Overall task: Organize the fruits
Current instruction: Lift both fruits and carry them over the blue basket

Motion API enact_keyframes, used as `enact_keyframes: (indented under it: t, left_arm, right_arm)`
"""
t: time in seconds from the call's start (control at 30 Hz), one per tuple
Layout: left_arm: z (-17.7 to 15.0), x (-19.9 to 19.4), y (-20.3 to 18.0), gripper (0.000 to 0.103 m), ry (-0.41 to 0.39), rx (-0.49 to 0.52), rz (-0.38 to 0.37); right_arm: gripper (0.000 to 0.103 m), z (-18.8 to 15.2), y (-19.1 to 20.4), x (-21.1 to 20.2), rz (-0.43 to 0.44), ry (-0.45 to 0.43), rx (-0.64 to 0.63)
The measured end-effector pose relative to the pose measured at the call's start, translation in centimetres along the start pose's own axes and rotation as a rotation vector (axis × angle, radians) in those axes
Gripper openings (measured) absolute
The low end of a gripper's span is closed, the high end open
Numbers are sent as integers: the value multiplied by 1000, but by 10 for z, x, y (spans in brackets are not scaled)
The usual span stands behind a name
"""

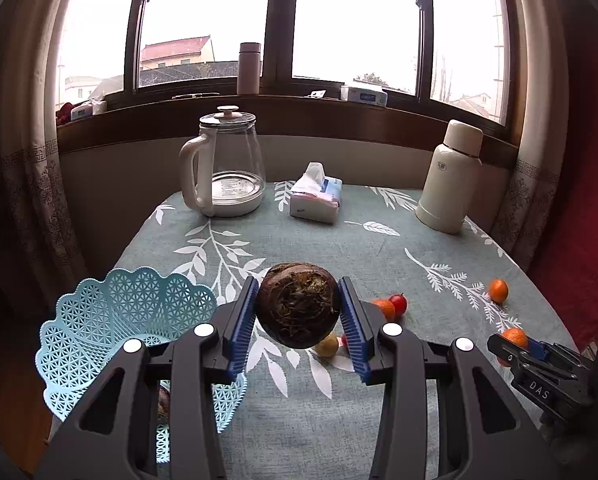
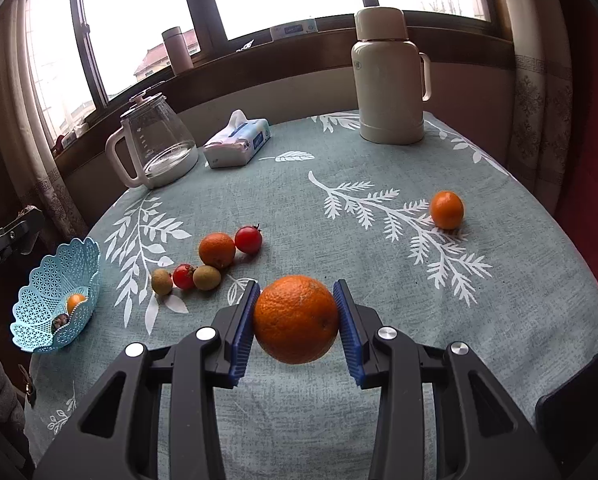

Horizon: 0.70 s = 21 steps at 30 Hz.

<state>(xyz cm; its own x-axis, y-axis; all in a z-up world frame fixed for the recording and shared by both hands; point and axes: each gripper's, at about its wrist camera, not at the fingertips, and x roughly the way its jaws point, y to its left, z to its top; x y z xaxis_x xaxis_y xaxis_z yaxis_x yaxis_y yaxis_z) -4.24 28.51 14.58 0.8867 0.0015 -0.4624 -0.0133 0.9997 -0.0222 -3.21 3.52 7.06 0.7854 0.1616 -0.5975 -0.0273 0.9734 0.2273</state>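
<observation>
While both of my grippers are loaded, the blue basket [image 1: 111, 320] at the table's left edge decides the order. My left gripper [image 1: 299, 312] has its fingers closed on a dark, rough, round fruit [image 1: 297, 310], held above the cloth just right of the basket rim. My right gripper [image 2: 296, 320] pinches an orange [image 2: 296, 319] near the front edge, well apart from the basket. I judge the left goes first, moving leftward. Loose fruits [image 2: 203, 264] wait mid-table.
</observation>
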Motion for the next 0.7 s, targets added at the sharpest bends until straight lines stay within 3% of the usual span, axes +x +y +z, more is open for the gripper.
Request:
enact_keyframes:
  t: [0.43,0.7]
  left_arm:
    - [12,-20,55,42,-56,-75,120]
    - [12,-18,85,42,-43,-112,195]
  right_arm:
    - [38,3,8,-11,37,-28,-11]
    - [38,1,17,-13,59,-30,-32]
